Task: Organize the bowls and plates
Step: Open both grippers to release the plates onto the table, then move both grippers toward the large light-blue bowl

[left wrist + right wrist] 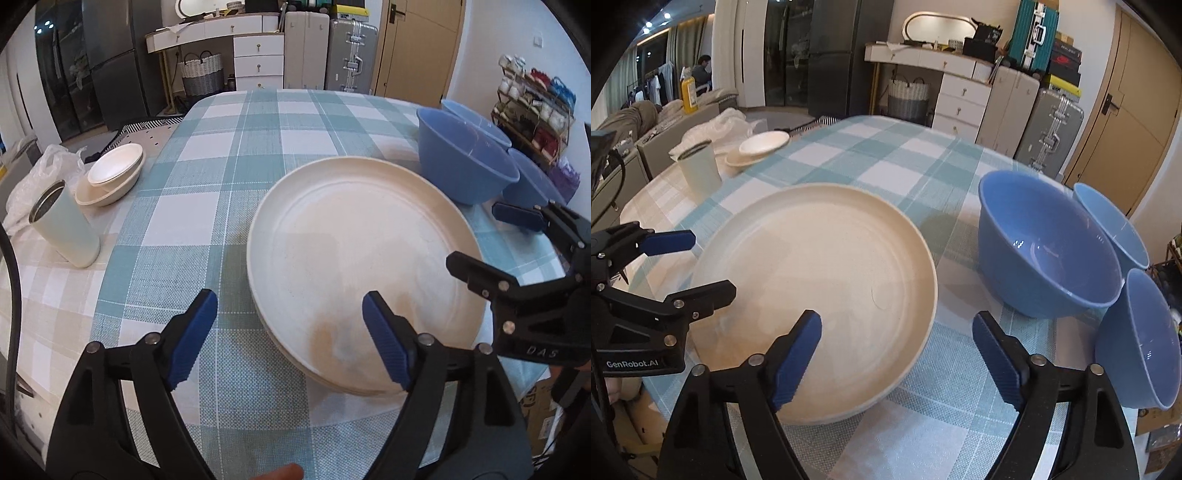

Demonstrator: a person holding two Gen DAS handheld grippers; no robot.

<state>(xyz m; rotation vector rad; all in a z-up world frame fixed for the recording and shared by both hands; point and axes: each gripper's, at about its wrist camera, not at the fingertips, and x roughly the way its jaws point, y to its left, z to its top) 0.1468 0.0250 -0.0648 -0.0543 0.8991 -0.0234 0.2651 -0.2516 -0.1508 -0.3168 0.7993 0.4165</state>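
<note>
Left fingers (386, 347) over plate (354, 236) rim, open

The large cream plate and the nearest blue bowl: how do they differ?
The large cream plate is wide, shallow and flat with a low rim; the nearest blue bowl is narrower, deep and steep-walled. The plate looks matte, the bowl glossy. Both sit upright and empty on the checked tablecloth.

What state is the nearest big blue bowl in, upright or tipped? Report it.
Upright and empty: the big blue bowl stands on its base on the checked tablecloth, opening upward, with a bare interior.
</note>
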